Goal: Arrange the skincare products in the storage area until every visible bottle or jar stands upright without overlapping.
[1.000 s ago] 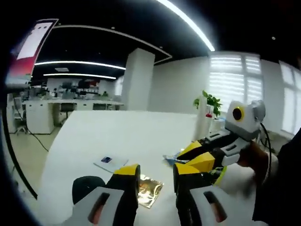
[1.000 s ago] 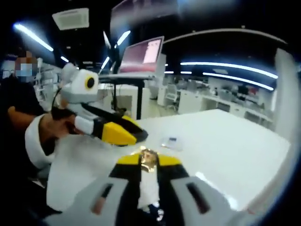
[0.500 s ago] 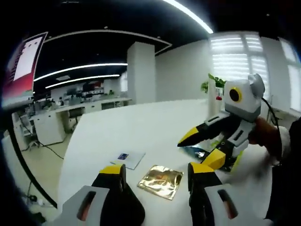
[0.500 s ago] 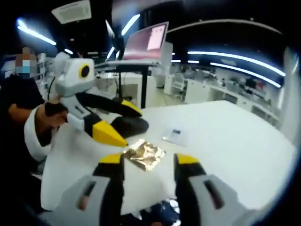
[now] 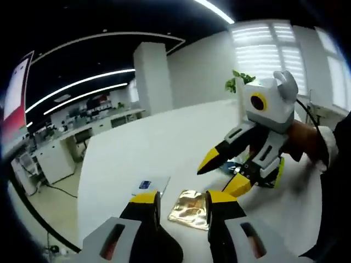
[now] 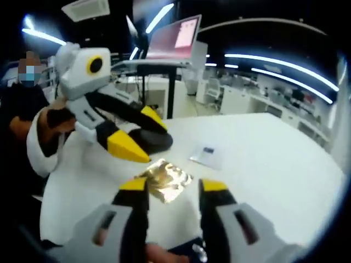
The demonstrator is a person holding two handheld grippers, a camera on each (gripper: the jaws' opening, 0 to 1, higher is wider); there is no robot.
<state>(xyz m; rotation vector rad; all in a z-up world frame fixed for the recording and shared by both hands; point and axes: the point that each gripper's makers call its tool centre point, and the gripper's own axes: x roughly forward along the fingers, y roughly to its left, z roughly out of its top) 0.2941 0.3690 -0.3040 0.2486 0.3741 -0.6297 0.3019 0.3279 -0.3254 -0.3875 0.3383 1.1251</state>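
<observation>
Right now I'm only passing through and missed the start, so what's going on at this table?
A person holds a claw in each hand over a white table. Both the left claw and the right claw are open and empty, pointing at a gold foil sachet that lies flat on the table. A small white card with a blue mark lies beyond it. No upright bottle or jar can be made out, so the arranging looks unfinished.
</observation>
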